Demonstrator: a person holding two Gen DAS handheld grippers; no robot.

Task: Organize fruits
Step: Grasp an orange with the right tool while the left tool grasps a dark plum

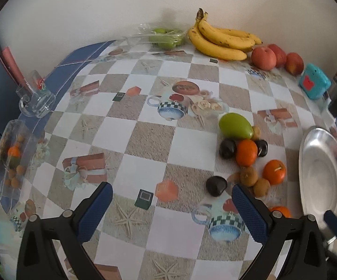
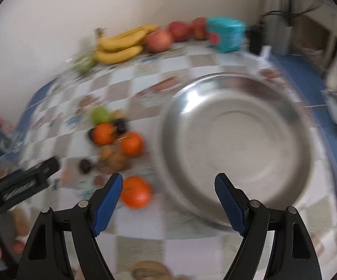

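A heap of small fruits lies on the checked tablecloth: a green mango (image 1: 235, 126), oranges (image 1: 246, 152), dark plums (image 1: 216, 186) and brown kiwis (image 1: 249, 176). A steel plate (image 1: 324, 175) sits to their right, empty; it fills the blurred right wrist view (image 2: 238, 140). My left gripper (image 1: 172, 198) is open and empty over the cloth, left of the heap. My right gripper (image 2: 168, 186) is open and empty over the plate's near rim, with an orange (image 2: 137, 191) beside its left finger.
Bananas (image 1: 219, 39), red apples (image 1: 264, 58) and a bag of green fruit (image 1: 166, 36) line the back wall. A teal box (image 1: 314, 84) stands at the right. A glass mug (image 1: 35, 98) and a clear tray (image 1: 12, 158) sit on the left edge.
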